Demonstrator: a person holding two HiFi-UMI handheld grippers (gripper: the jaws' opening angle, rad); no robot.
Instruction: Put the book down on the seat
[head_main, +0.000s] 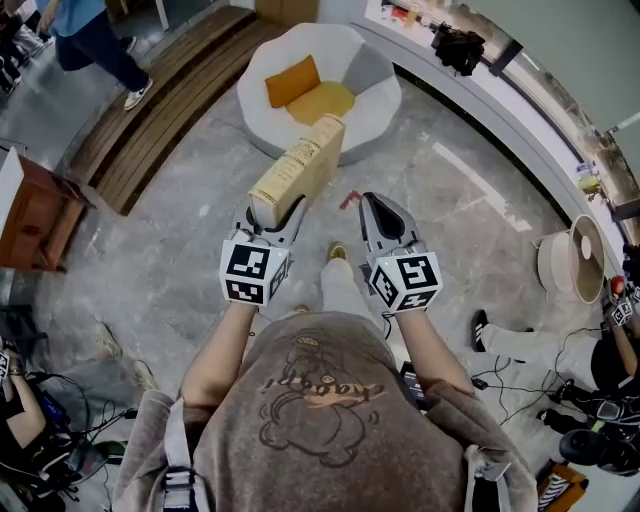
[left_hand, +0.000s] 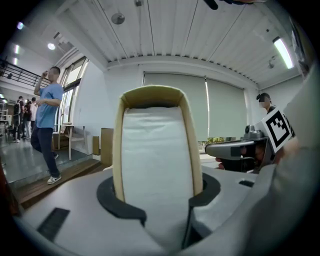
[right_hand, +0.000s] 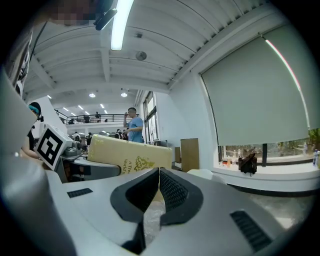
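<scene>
Left tongs (head_main: 268, 222) pinching book (head_main: 298, 168) by near end; book juts ahead. Right tongs (head_main: 374, 205) pressed together, empty, alongside. Seat (head_main: 372, 98) well ahead: hold firm, carry over, lower flat before release.

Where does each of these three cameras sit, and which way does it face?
Head view: on the person's head, looking steeply down at the floor and white seat; shows forearms, shirt, left gripper holding the book, and right gripper.
Left gripper view: rides on the left gripper, looking along its jaws, which clamp the book.
Right gripper view: rides on the right gripper, looking along its shut, empty jaws.
Shared: both gripper views show the book and the other gripper.
</scene>
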